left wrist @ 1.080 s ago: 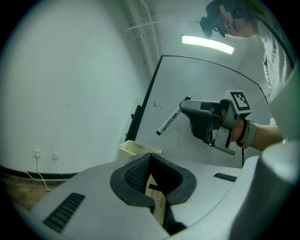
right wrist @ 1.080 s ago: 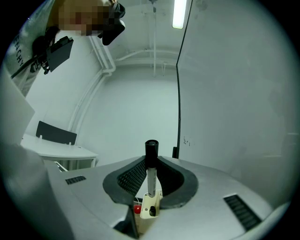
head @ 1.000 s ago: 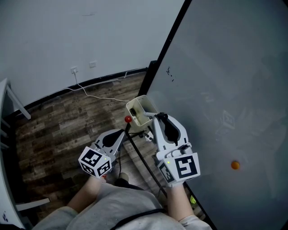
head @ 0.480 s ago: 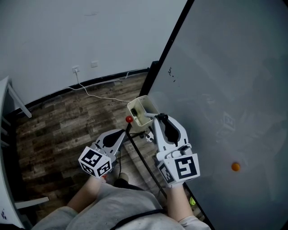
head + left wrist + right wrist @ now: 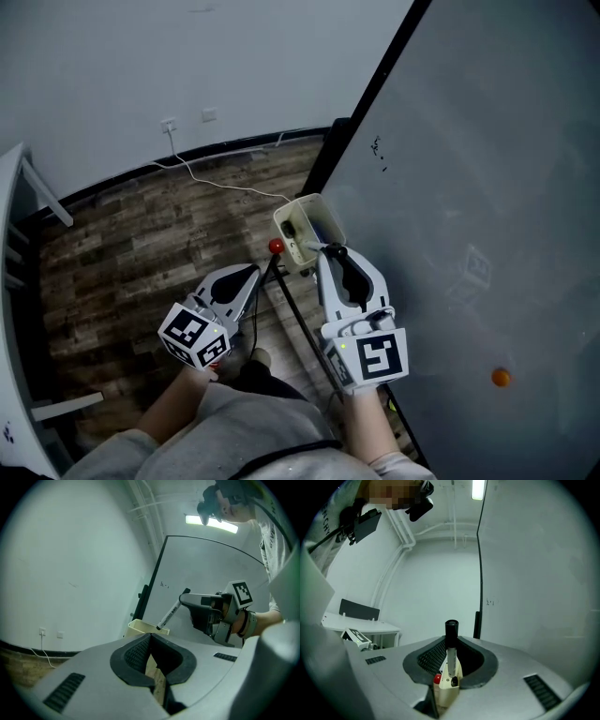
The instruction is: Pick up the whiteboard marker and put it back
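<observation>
1. While poised at 5 o'clock of cream holder (image 5: 298,217), pinches whiteboard marker (image 5: 451,644) between right gripper (image 5: 451,649) fingers, far end just over holder.
2. Shows left gripper (image 5: 151,638) at 8 o'clock of holder, fingers pressed together, empty.

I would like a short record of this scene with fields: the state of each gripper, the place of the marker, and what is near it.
left gripper: jaws together, empty
right gripper: shut on the whiteboard marker
marker: sticks out past the jaws, far end at the opening of the cream holder
beside holder: red ball
backdrop: whiteboard with orange magnet
</observation>
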The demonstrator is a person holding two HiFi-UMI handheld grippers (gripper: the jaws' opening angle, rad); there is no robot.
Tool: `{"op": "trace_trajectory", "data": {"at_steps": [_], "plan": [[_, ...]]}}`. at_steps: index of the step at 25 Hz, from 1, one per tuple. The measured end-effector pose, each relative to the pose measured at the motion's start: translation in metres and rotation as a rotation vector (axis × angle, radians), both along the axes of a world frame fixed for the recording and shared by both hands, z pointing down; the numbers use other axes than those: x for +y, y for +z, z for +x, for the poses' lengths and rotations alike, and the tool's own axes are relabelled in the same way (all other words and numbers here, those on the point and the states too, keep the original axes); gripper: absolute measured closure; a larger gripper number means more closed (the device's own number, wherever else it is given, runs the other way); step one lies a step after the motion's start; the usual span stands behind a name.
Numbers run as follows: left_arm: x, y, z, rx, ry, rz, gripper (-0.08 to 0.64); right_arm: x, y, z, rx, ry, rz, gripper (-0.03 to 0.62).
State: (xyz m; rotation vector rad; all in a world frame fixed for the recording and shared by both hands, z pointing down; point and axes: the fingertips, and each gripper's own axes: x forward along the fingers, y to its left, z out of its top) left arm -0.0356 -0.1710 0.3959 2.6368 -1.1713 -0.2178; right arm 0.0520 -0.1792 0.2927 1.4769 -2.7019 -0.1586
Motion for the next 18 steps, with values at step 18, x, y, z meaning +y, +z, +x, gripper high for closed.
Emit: {"op": "trace_trajectory", "data": {"at_steps": [18], "plan": [[-0.033,0.025,0.014,-0.004,-0.029,-0.043,0.549,-0.033,0.041,-0.007,-0.001,-0.020,-0.049,0.515]]}}
